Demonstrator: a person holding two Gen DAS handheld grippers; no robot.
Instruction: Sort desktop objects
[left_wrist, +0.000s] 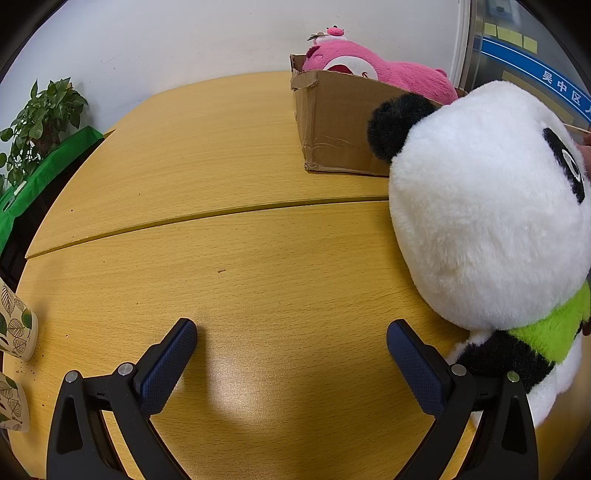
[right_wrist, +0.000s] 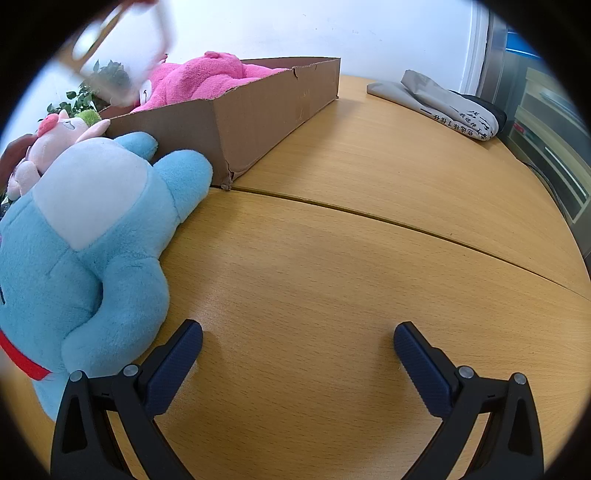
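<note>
Left wrist view: left claw (left_wrist: 291, 332) sat wide open at the bottom of the frame, holding nothing, over bare wood surface (left_wrist: 229, 236). Panda plush (left_wrist: 491, 221) filled the right side, cardboard box (left_wrist: 332, 129) with pink plush (left_wrist: 369, 62) upper centre-right. Right wrist view: blue plush (right_wrist: 85, 236) lay at left, touching the box corner (right_wrist: 229, 129); right claw (right_wrist: 298, 334) wide open and empty at bottom centre; grey folded bag (right_wrist: 439, 99) upper right.
</note>
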